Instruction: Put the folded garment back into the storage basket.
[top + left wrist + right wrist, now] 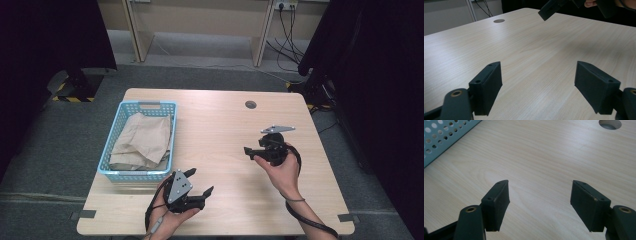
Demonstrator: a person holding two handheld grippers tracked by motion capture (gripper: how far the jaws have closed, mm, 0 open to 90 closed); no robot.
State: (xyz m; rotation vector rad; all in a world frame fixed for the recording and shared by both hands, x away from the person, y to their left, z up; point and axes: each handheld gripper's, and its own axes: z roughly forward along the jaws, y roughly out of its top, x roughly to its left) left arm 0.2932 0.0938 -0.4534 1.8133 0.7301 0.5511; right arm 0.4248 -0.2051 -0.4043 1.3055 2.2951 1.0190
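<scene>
A light blue plastic basket (114, 131) stands on the left of the wooden table (220, 120) and holds a crumpled tan cloth (142, 141). My left gripper (201, 181) sits near the table's front edge, just right of the basket's near corner, open and holding nothing. In the left gripper view its jaws (537, 72) stand wide apart over bare wood. My right gripper (254, 148) hovers at the table's middle right, pointing left, also open and holding nothing. In its own view the right gripper (539, 188) has only bare tabletop between its jaws.
A round cable hole (250, 104) lies near the table's far edge; the hole (610, 123) also appears ahead of the right gripper. The basket wall (441, 137) is at that view's upper left. The other gripper (551, 8) appears far off in the left gripper view. Dark curtains flank the table.
</scene>
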